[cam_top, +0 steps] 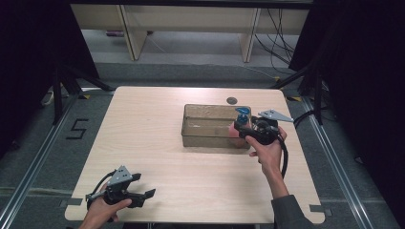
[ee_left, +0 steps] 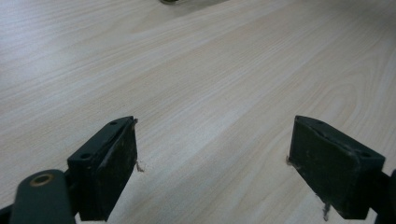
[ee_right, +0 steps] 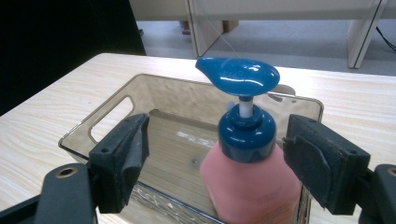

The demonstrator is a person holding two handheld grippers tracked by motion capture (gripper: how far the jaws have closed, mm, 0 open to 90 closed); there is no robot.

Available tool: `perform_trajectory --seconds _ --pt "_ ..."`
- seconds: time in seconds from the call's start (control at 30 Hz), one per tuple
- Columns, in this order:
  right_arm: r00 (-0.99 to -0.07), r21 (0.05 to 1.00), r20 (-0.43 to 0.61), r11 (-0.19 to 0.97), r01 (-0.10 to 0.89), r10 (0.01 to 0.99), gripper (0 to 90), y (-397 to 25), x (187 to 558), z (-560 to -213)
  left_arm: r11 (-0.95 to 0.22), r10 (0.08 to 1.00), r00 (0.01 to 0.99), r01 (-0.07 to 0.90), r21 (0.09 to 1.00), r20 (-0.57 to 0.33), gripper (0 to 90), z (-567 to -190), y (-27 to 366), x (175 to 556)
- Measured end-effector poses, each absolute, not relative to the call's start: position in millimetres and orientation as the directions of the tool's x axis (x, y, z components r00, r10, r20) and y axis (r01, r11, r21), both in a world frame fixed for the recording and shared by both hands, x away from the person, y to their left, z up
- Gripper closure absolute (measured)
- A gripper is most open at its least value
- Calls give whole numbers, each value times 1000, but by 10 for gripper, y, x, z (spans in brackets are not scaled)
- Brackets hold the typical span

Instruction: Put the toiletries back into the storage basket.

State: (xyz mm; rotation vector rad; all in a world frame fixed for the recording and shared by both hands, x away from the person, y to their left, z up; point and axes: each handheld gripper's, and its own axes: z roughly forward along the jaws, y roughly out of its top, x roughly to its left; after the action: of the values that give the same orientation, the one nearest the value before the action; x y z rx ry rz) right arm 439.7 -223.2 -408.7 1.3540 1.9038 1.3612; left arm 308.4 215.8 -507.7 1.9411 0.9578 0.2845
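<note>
A pink pump bottle (cam_top: 236, 129) with a blue pump head (ee_right: 238, 77) stands upright at the right end of a clear brownish bin (cam_top: 205, 106) on the wooden table (cam_top: 157, 148). My right gripper (cam_top: 243, 130) is open around the bottle (ee_right: 252, 186) at shoulder height. Its right jaw is close against the bottle; its left jaw stands well off it, over the bin (ee_right: 116, 95). My left gripper (cam_top: 144, 185) is open low over bare table near the front left corner, with nothing between its jaws (ee_left: 212, 140).
A small dark round disc (cam_top: 231, 100) lies on the table behind the bin. Black stand legs (cam_top: 62, 86) flank the table on both sides, and pale shelving (cam_top: 191, 24) stands beyond the far edge. A "5" (cam_top: 76, 129) is marked on the floor at left.
</note>
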Motion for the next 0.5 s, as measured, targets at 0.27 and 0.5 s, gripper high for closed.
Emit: perform_trajectory --seconds 0.27,0.5 --pt "-440 894 175 45 446 881 219 -2206 4357 -4095 -270 722 669 508 818 -177 147 -5076 2160 3086" --pt "-457 898 166 58 436 874 213 -2156 4309 -4095 -269 721 669 507 818 -178 147 -5076 2160 3085"
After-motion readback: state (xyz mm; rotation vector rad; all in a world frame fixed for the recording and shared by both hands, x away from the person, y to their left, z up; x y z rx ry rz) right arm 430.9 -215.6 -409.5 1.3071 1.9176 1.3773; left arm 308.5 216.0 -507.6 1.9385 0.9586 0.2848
